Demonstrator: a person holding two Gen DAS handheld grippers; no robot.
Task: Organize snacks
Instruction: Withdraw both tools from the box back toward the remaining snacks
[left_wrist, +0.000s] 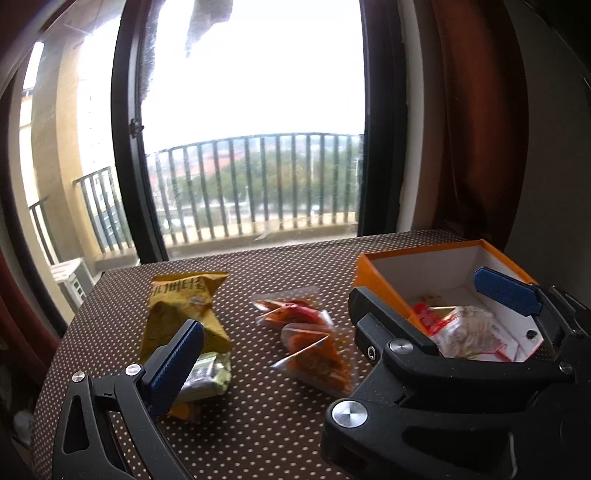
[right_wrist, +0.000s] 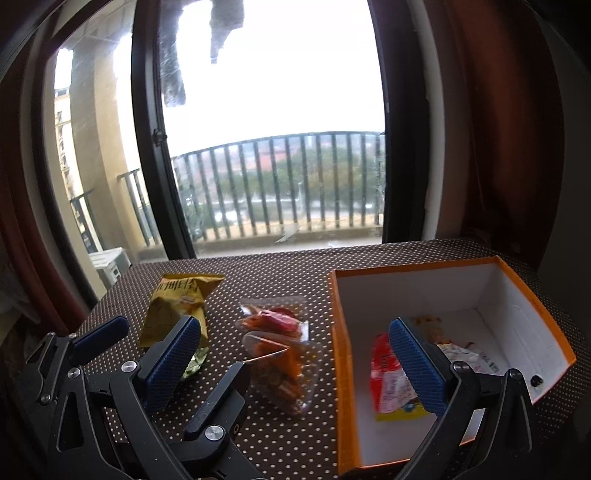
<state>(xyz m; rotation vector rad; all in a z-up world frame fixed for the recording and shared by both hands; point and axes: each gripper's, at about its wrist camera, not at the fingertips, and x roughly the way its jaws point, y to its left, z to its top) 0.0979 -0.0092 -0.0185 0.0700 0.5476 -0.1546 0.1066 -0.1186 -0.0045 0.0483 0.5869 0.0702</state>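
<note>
An orange box (right_wrist: 341, 354) with a white inside stands on the right of the dotted table and holds several snack packets (right_wrist: 389, 384). A yellow chip bag (right_wrist: 177, 302) lies at the left, with a green packet (right_wrist: 195, 360) by its near end. Clear packets of orange snacks (right_wrist: 280, 365) lie in the middle. My right gripper (right_wrist: 299, 354) is open and empty, one finger above the box and one near the yellow bag. My left gripper (right_wrist: 94, 338) is at the far left, also open and empty. In the left wrist view the yellow bag (left_wrist: 184, 306), the clear packets (left_wrist: 310, 343) and the box (left_wrist: 373, 273) show too.
The brown dotted table (right_wrist: 280, 266) ends at a window with a black frame (right_wrist: 147, 147) and a balcony railing behind. Red-brown curtains (right_wrist: 491, 147) hang at the right, close behind the box.
</note>
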